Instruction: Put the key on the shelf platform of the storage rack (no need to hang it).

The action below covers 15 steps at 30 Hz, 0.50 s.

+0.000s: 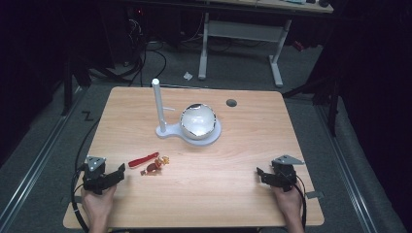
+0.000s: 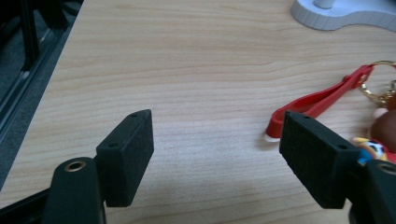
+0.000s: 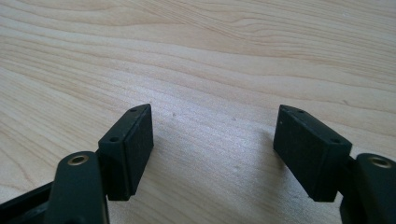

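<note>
Nearest the person, at the near edge of a wooden table (image 1: 233, 145), 2 hands each hold a black two-jaw gripper. Just left of the keychain, the left gripper (image 1: 119, 172) rests on the wood with its jaws spread wide and nothing between them. Well to the right of the keychain, the right gripper (image 1: 260, 174) sits the same way, jaws spread over bare wood. The keychain (image 1: 149, 164) lies flat: a red strap (image 2: 322, 100), a gold ring (image 2: 380, 84) and a small brown figure charm (image 1: 155, 167). It looks light and floppy, so it would likely dangle when lifted; the strap seems the easiest place to pinch, being flat and soft. Beyond the keychain stands a white stand (image 1: 189, 131) with an upright white post (image 1: 159, 104) and a shiny round bowl (image 1: 197, 121) on its base.
</note>
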Each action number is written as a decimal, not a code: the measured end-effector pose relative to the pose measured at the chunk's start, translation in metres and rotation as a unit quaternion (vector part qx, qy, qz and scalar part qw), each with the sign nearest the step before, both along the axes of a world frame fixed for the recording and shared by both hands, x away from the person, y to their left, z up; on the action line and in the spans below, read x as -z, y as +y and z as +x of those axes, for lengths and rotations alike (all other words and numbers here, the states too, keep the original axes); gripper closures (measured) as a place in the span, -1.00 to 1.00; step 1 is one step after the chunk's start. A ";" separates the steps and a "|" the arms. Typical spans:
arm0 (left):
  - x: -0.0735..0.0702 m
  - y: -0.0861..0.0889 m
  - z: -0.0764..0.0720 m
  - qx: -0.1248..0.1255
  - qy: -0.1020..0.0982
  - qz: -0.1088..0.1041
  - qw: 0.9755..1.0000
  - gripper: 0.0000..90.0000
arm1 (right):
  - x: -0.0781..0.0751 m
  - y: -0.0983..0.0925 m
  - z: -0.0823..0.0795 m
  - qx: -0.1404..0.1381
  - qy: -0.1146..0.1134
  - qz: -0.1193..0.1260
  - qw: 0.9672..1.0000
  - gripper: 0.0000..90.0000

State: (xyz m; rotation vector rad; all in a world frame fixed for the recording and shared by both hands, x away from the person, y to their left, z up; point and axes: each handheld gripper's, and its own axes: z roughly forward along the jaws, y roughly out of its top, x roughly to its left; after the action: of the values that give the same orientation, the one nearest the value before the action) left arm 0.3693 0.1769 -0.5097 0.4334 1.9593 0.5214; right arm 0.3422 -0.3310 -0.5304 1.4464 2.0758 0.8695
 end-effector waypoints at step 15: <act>-0.014 -0.037 -0.014 0.069 0.002 0.008 0.998 -0.43 | 0.000 0.000 0.000 0.000 0.000 0.000 1.000 -0.36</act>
State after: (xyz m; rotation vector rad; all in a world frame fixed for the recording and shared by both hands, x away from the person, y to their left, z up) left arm 0.3551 0.1404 -0.4961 0.5759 1.9133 0.4477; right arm 0.3422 -0.3311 -0.5304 1.4458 2.0756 0.8700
